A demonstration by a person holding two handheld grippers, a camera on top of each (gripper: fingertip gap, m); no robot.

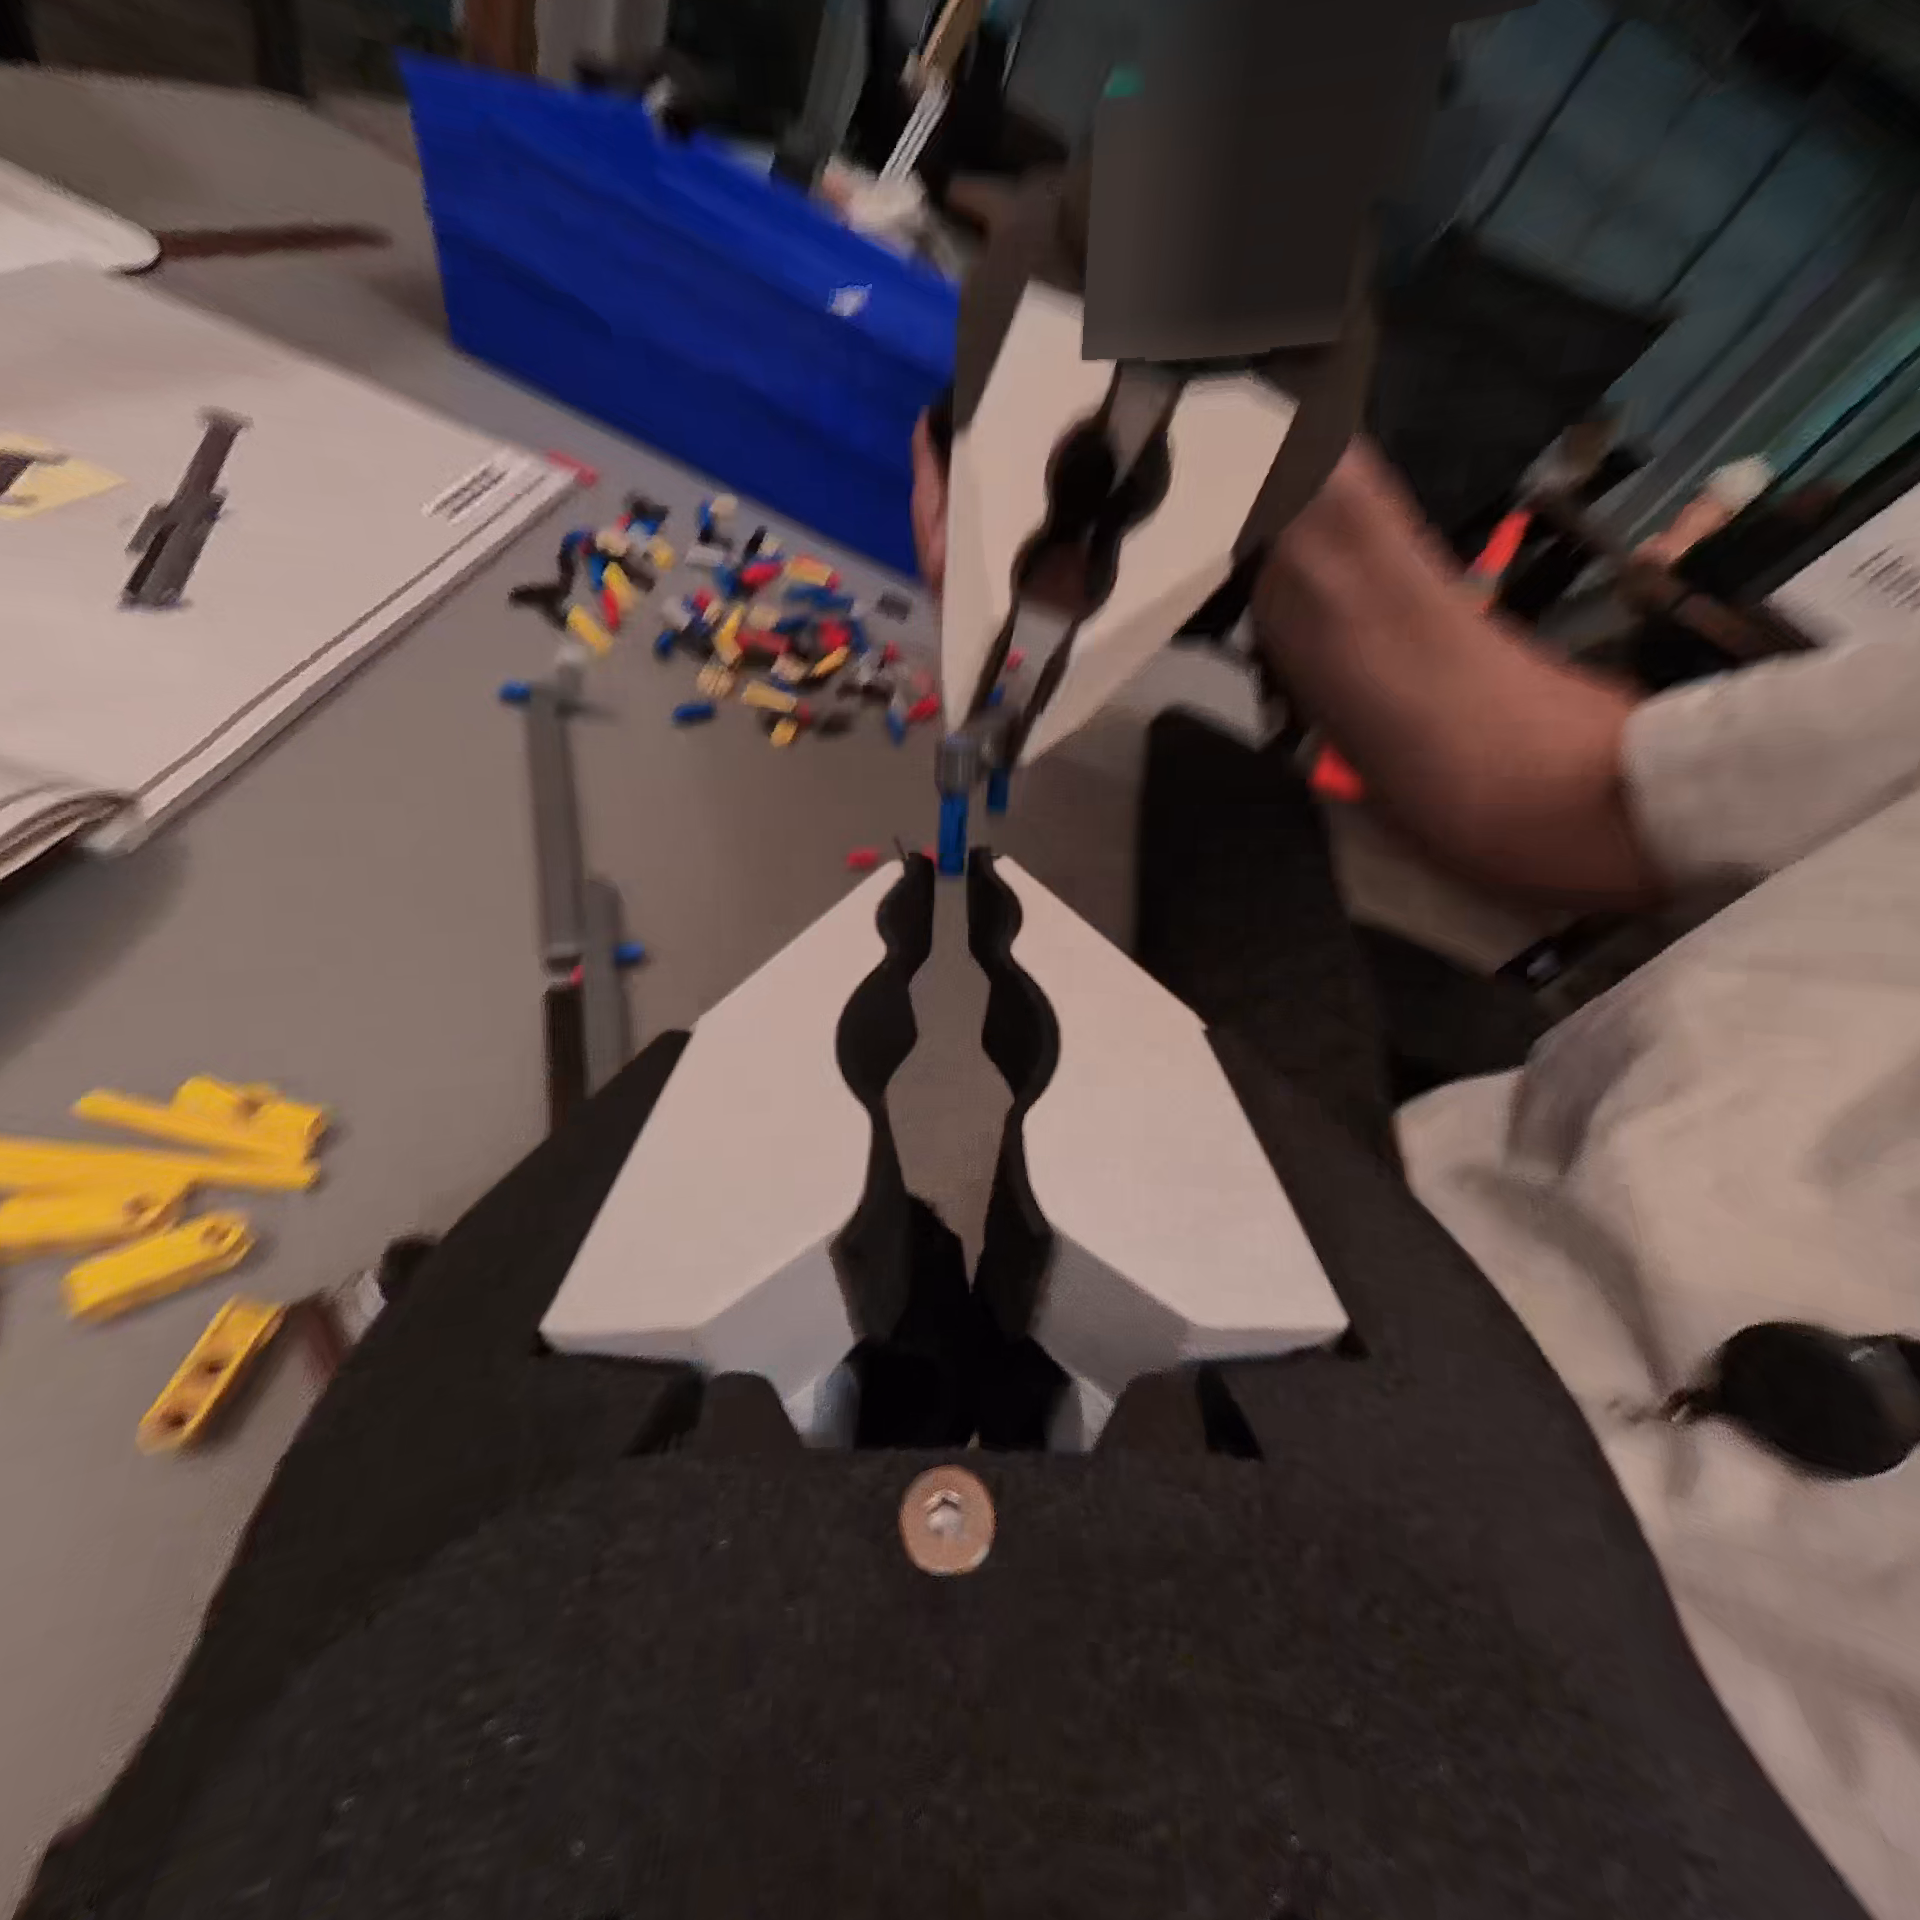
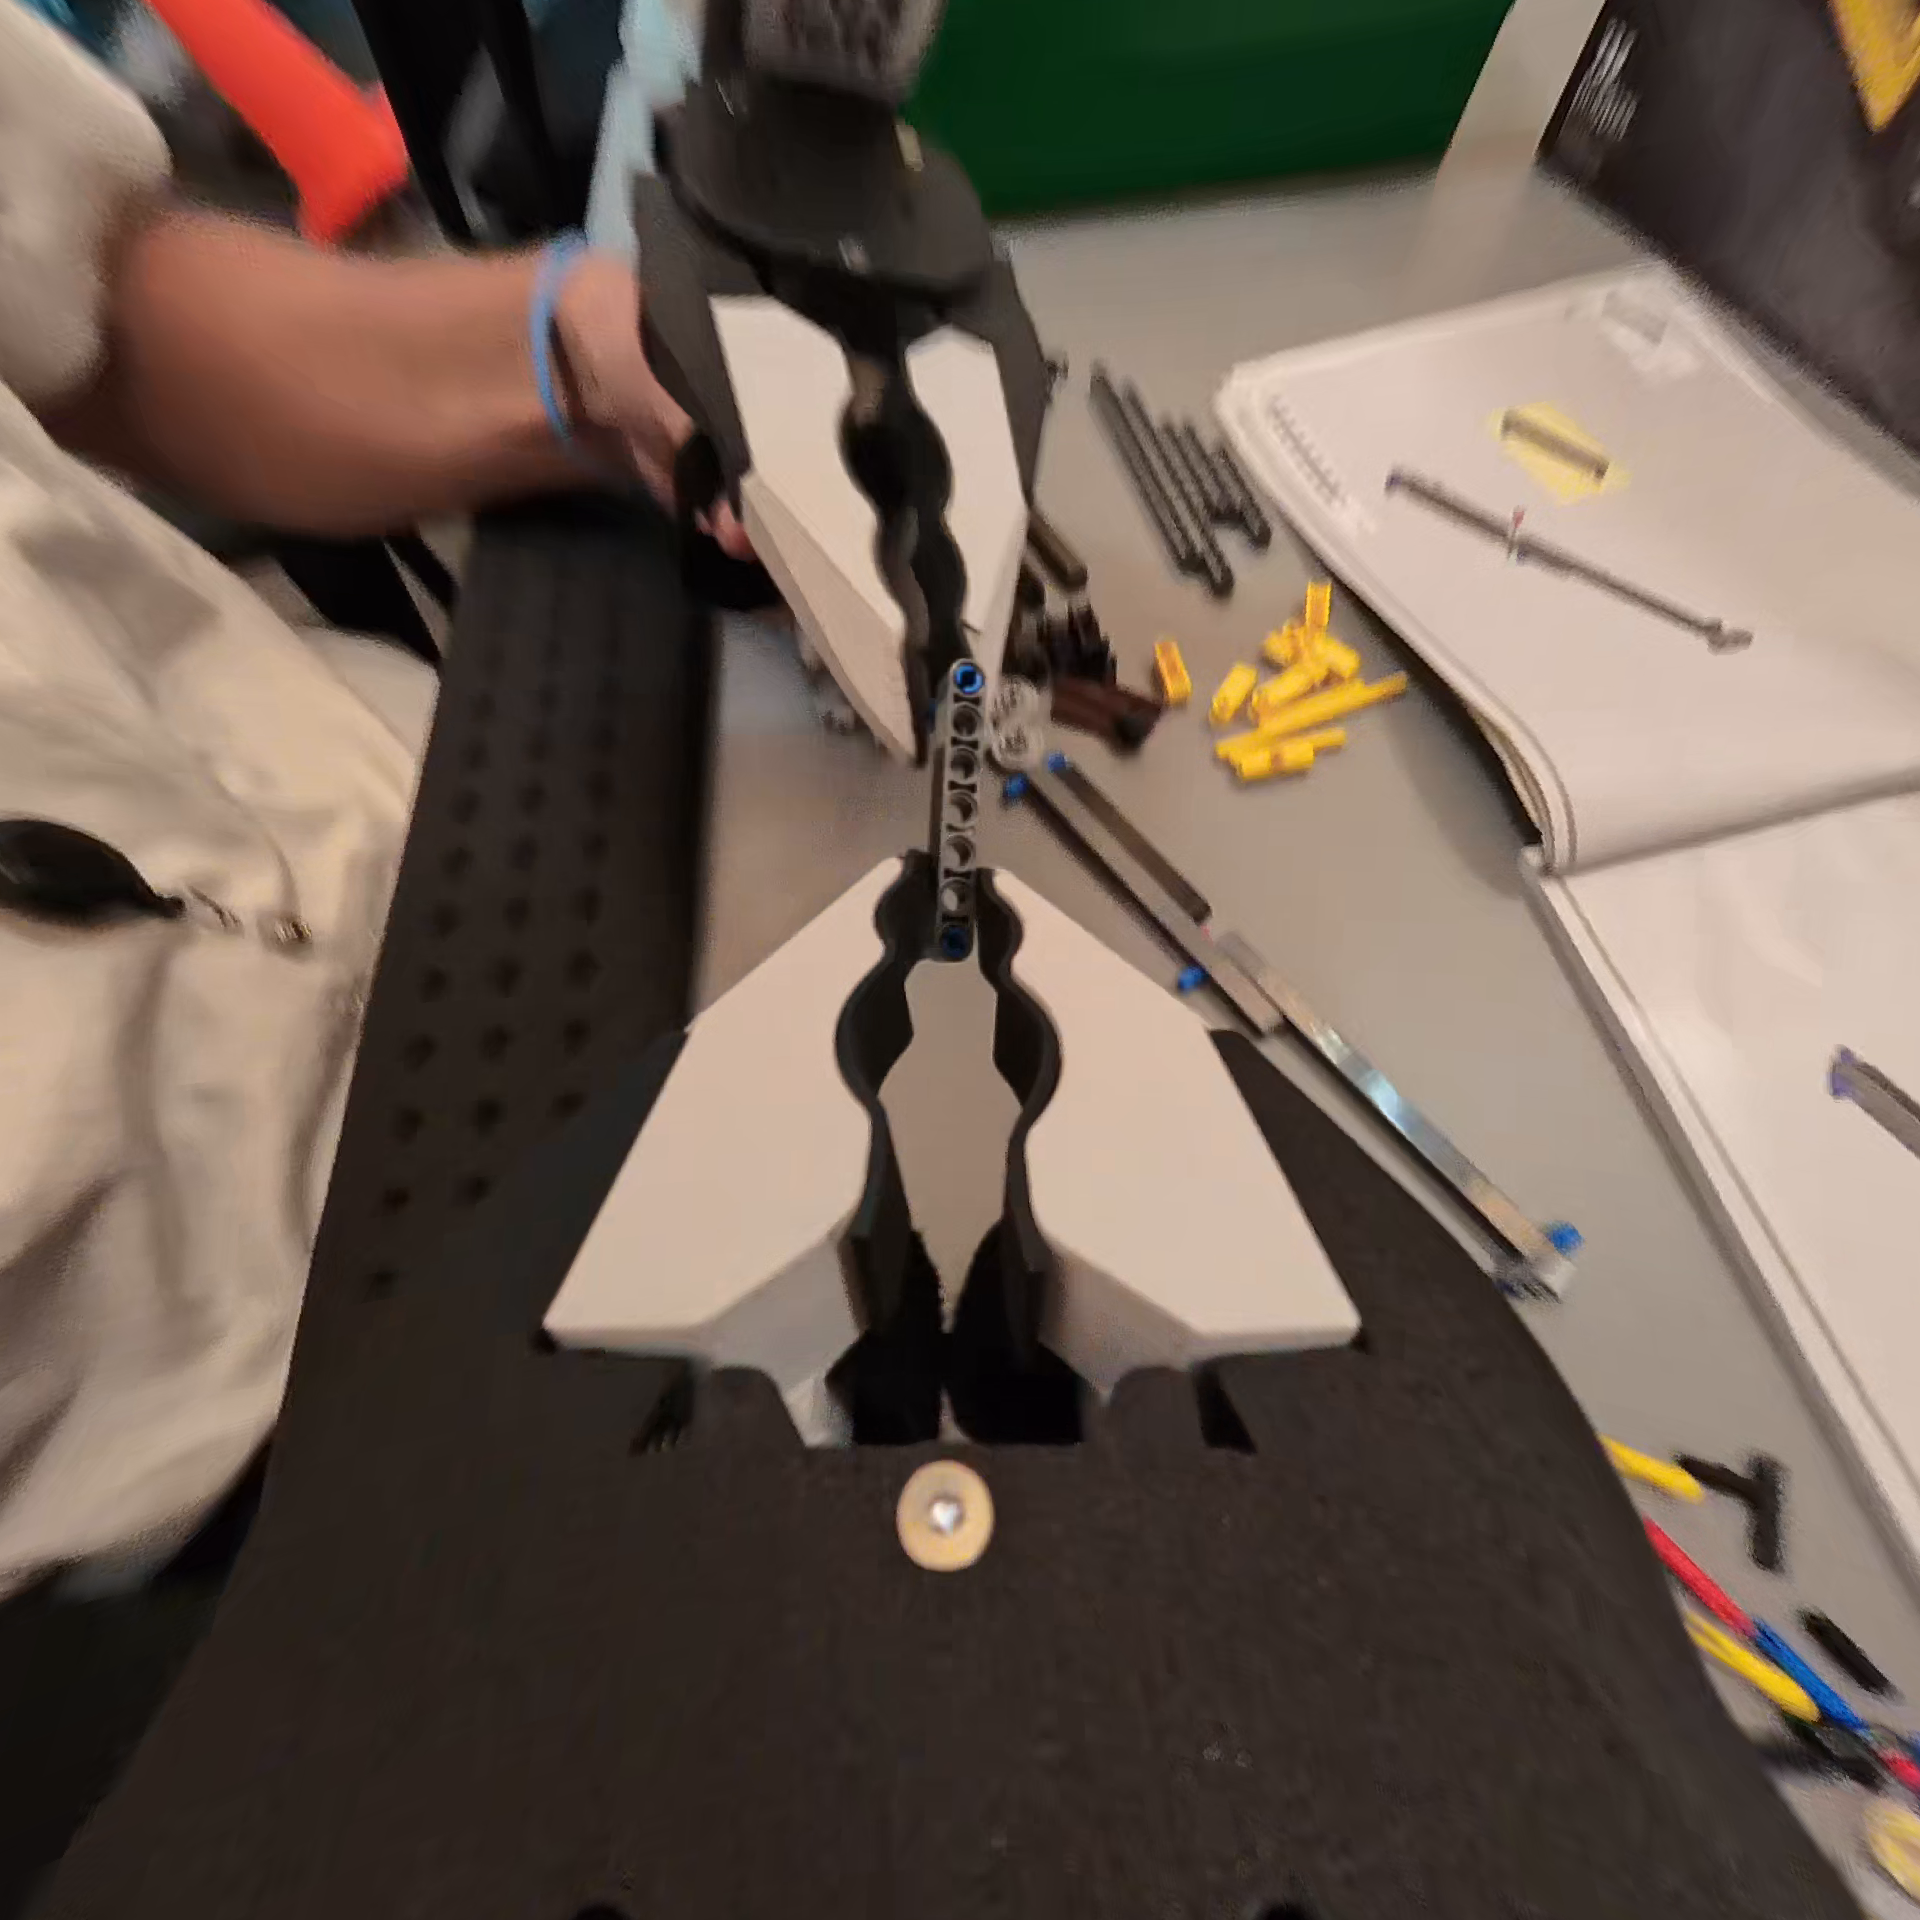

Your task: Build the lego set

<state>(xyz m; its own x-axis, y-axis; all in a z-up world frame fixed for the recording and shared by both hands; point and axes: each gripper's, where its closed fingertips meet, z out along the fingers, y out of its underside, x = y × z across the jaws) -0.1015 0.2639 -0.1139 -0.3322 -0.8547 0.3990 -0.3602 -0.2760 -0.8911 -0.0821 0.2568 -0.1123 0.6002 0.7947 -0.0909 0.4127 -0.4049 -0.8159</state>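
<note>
The right tool (image 2: 943, 883) pinches a grey holed beam (image 2: 960, 805); the left tool (image 1: 948, 868) pinches a blue pin (image 1: 951, 826) at the beam's far end. Judging by the loose small pieces (image 1: 748, 623) and yellow beams (image 1: 156, 1174) on the table (image 1: 364, 831), most of the build remains

Two close wrist cameras face each other, each looking along its own fingers down at the grey table (image 1: 343, 831), sharing the grey beam (image 2: 961, 805) held between them
</note>
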